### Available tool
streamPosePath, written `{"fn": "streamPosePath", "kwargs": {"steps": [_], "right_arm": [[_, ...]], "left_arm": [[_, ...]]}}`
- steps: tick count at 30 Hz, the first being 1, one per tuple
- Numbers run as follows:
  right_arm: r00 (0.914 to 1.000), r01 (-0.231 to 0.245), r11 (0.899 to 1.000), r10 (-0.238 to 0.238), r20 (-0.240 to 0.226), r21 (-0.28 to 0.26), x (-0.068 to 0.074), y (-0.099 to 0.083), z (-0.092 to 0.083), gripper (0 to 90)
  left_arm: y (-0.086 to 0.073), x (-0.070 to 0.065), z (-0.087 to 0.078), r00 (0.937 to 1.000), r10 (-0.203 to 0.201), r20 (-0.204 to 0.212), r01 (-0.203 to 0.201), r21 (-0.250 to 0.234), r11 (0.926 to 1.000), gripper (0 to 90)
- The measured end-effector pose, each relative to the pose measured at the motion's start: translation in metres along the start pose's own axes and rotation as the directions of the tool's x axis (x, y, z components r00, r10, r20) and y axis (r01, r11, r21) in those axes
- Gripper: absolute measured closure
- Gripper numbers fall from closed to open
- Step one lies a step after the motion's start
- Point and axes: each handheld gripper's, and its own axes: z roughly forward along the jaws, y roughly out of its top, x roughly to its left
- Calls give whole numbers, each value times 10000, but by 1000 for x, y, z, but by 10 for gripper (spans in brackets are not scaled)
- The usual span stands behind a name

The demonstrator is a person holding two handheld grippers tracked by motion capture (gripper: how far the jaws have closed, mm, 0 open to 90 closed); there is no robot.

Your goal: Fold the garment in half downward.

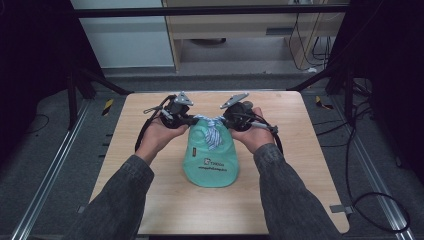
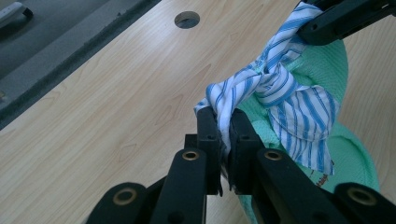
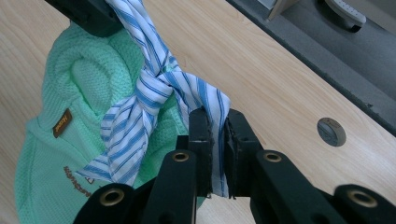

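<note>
Knot in the striped cloth strip [image 1: 212, 126], pulled from both ends.
It sits over the green knitted bag's [image 1: 212, 162] neck, mid-table [image 1: 150, 200]; your left gripper [image 2: 223, 127] and right gripper [image 3: 218, 123] each clamp an end, tensioning the knot to close the bag.

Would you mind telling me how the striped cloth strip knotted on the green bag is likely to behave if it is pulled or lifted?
The striped strip looks thin and floppy: it creases at the knot and its loose end hangs limp. It probably weighs very little. Pulled apart, it would likely tighten and drag the soft green bag along.
</note>
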Motion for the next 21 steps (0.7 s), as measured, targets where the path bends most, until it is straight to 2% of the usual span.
{"fn": "streamPosePath", "kwargs": {"steps": [3,9,21], "right_arm": [[10000,-22,10000,22,69,-18,-2,1,-1,825],[9999,140,9999,-140,86,-6,2,-5,0,824],[9996,285,9995,-285,-6,117,14,-20,5,821]], "left_arm": [[0,-1,0,10000,64,-20,-64,-33,10000,852],[-3,-6,3,9990,441,-83,-440,117,9990,851],[-16,-15,12,9975,705,-91,-703,244,9972,844]]}}
